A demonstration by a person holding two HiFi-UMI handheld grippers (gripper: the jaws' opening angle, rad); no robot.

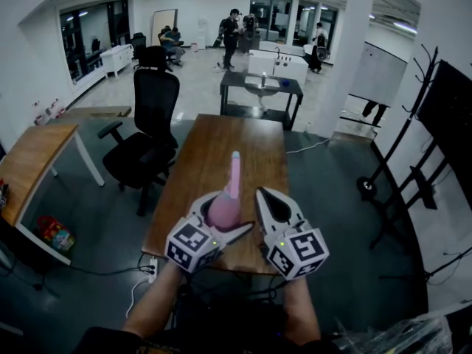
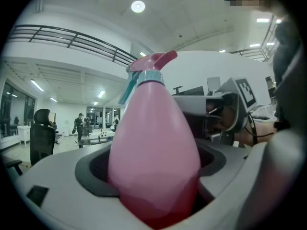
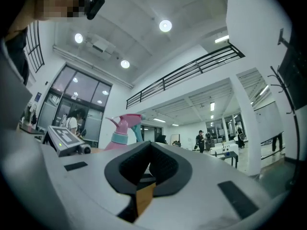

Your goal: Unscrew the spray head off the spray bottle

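Left gripper (image 1: 223, 215) clamped on body of pink spray bottle (image 2: 153, 143), held above table (image 1: 221, 142). Long axis runs forward, spray head (image 2: 151, 65) at far end. Right gripper (image 1: 263, 199) jaws pressed together, empty, just right of bottle. Head lies ahead-left of it.

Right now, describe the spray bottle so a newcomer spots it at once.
Find the long wooden table; over its near end the left gripper is shut on the spray bottle. It is the only pink thing there: pear-shaped body, teal collar and trigger, pink spray head.
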